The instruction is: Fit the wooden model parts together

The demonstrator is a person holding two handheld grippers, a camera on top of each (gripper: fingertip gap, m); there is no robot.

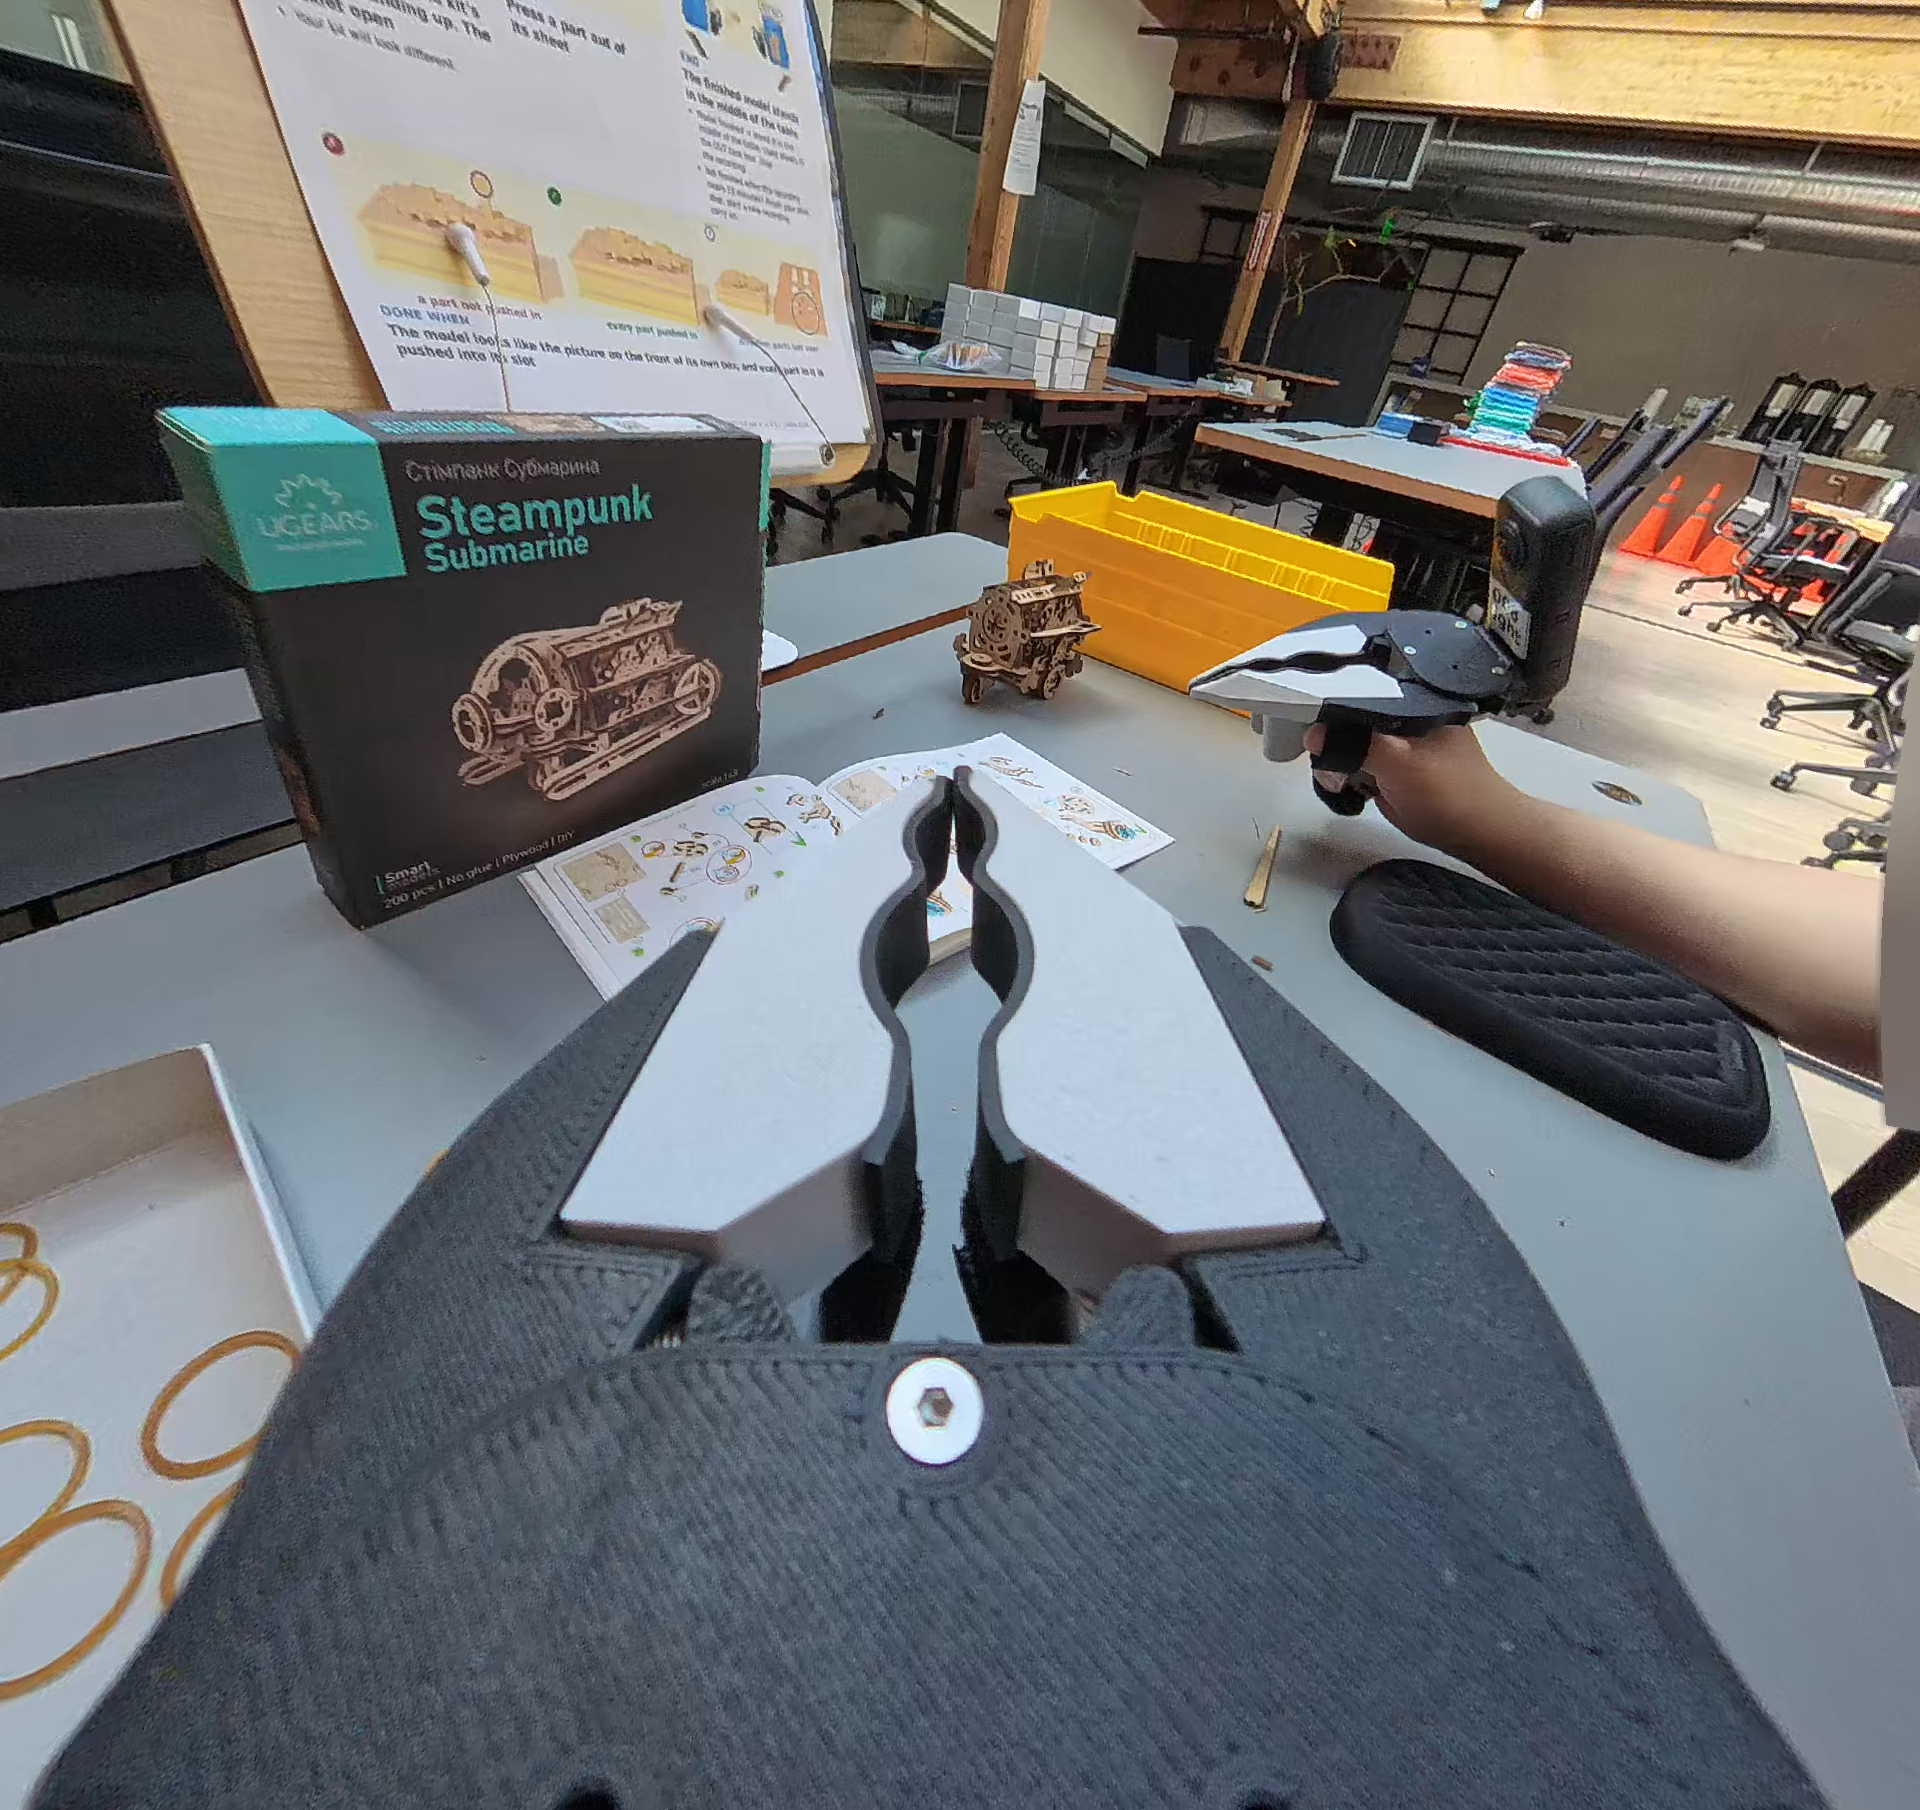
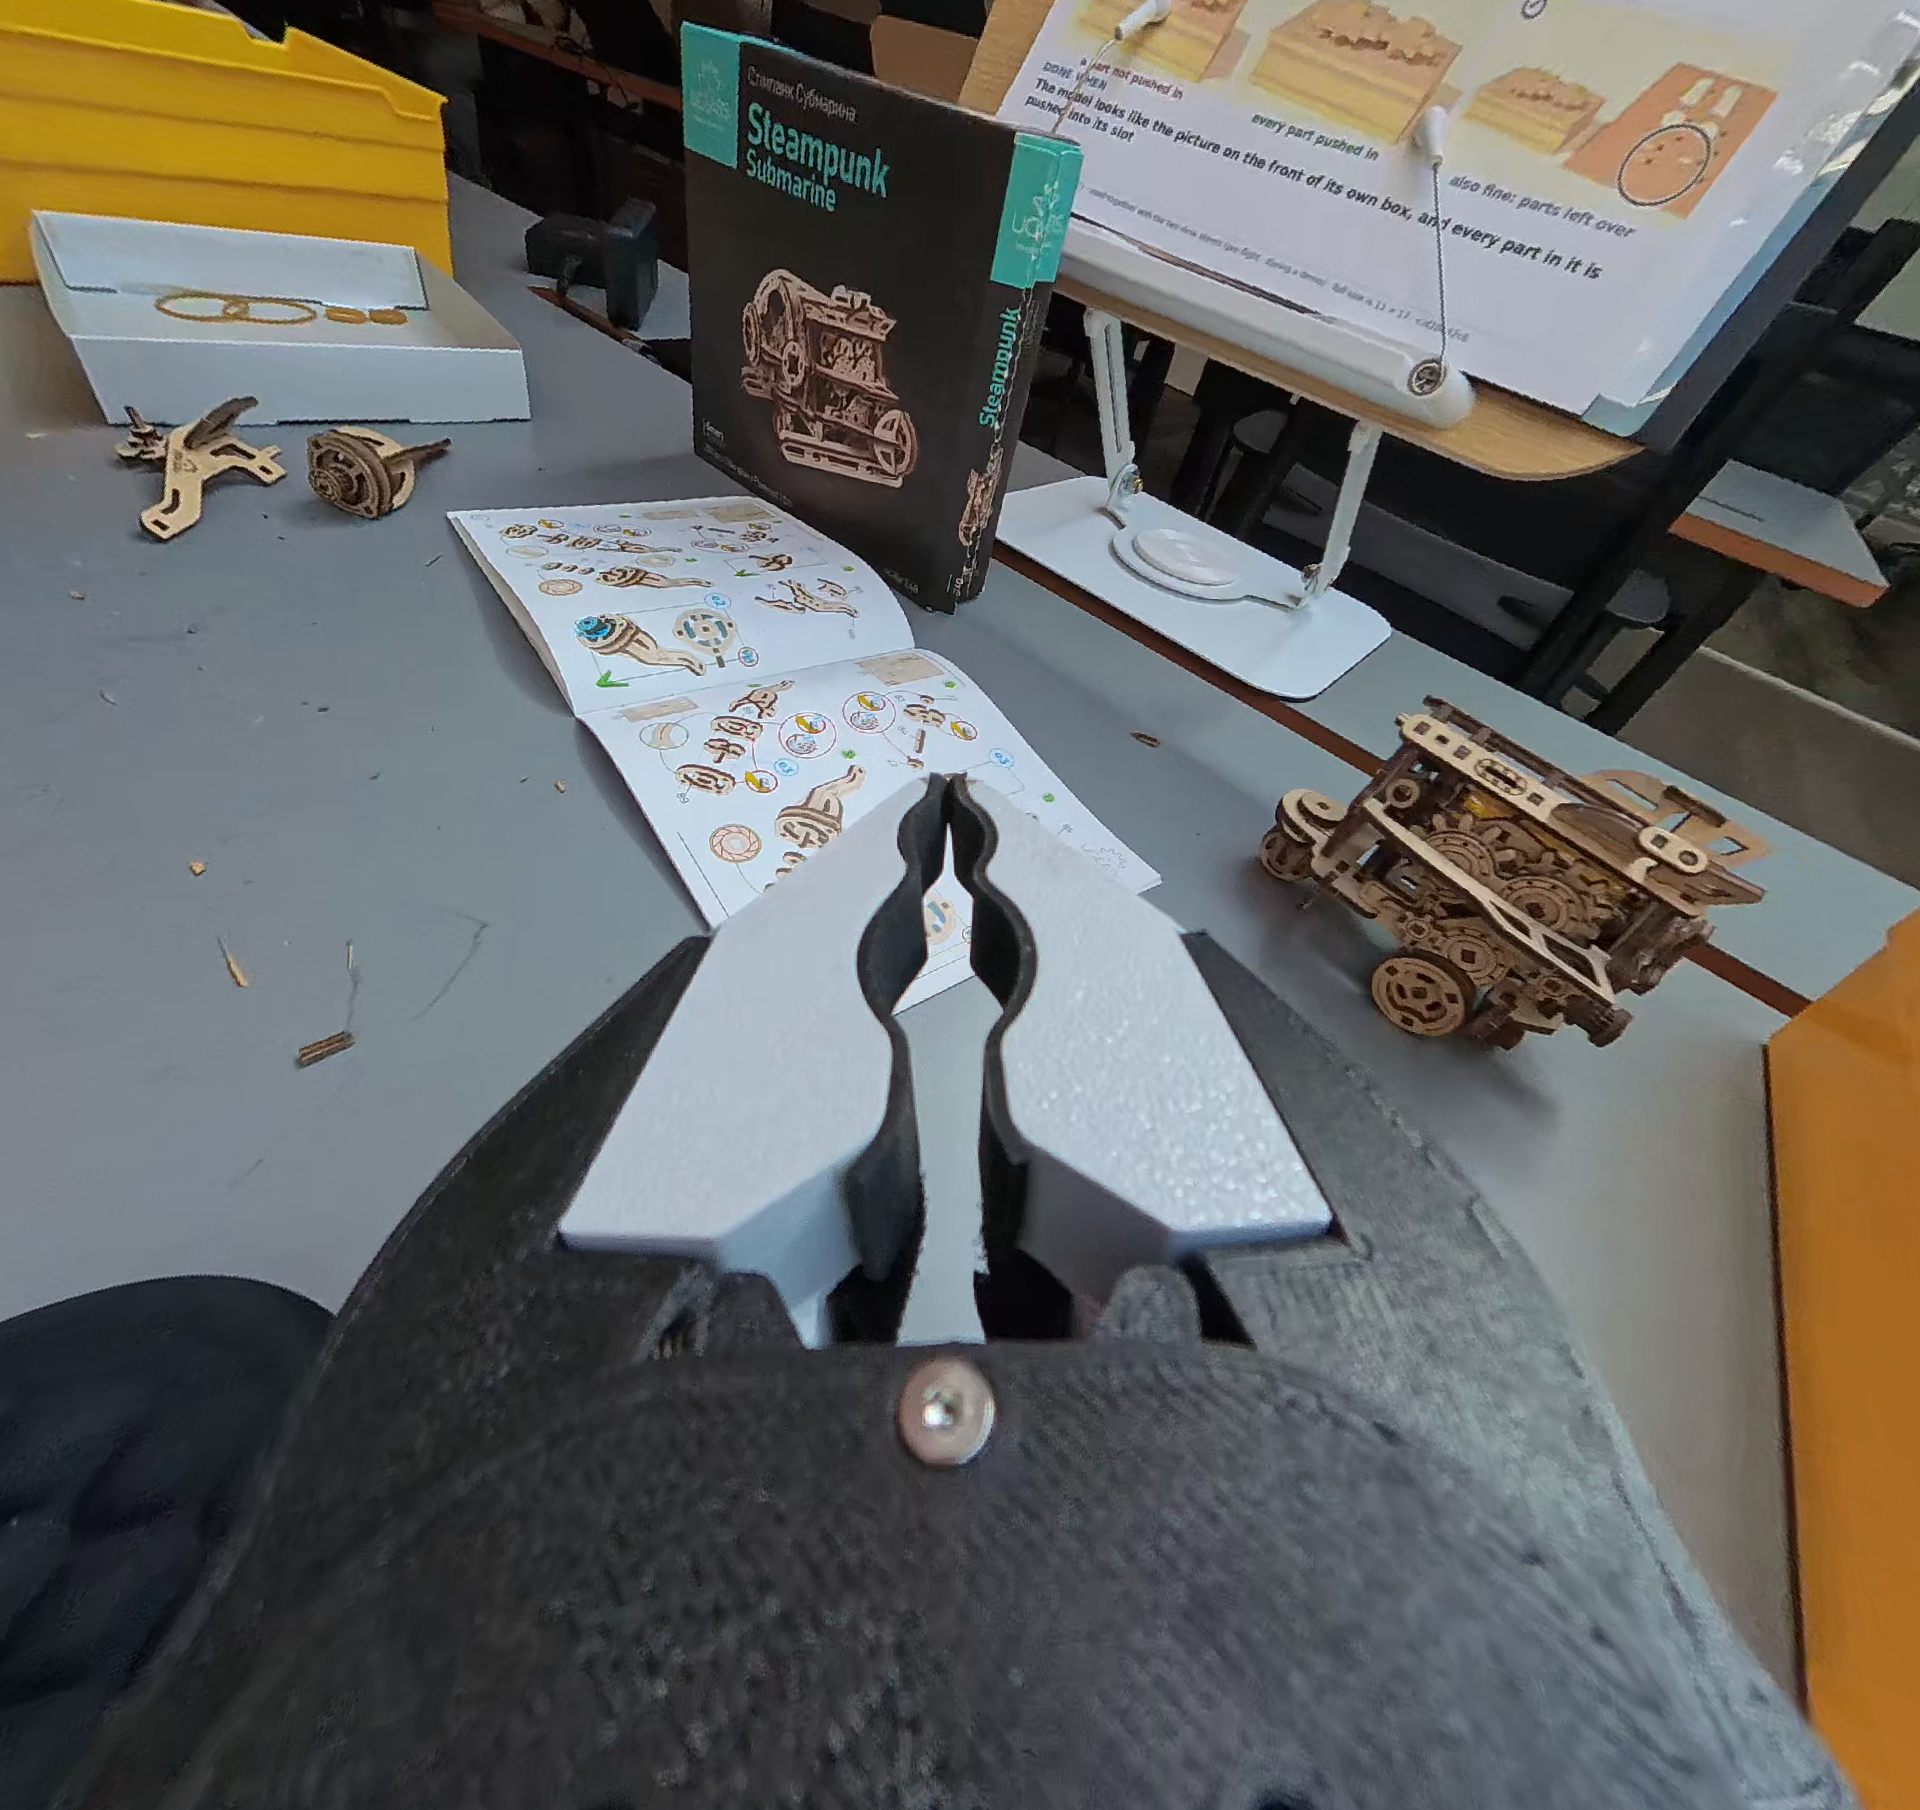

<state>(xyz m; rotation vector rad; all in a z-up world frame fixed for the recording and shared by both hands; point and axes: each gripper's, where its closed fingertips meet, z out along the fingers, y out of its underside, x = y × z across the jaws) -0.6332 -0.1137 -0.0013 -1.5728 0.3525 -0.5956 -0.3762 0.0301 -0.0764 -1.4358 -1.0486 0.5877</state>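
The partly built wooden model [image 1: 1023, 640] stands on the grey table [image 1: 416, 1012] beside the yellow bin; it also shows in the right wrist view [image 2: 1496, 872]. Two small wooden sub-assemblies, a flat winged piece [image 2: 197, 467] and a round geared piece [image 2: 369, 467], lie at the far left. My left gripper [image 1: 954, 781] is shut and empty above the open instruction booklet [image 1: 727, 856]. My right gripper [image 2: 950, 786] is shut and empty over the booklet [image 2: 727, 659]; it also shows in the left wrist view [image 1: 1205, 688], held by a hand.
The dark kit box [image 1: 488, 638] stands upright behind the booklet. A yellow bin [image 1: 1195, 565], a white tray [image 1: 156, 1241] of rubber bands, a black wrist pad [image 1: 1548, 1002], a wooden stick [image 1: 1263, 867] and an instruction board on a white stand [image 2: 1195, 576] surround the work area. Some 30 cm of space lies between my two pairs of fingers. The round geared piece [image 2: 369, 467] lies some 15 cm from my left tips, 30 cm from my right tips.
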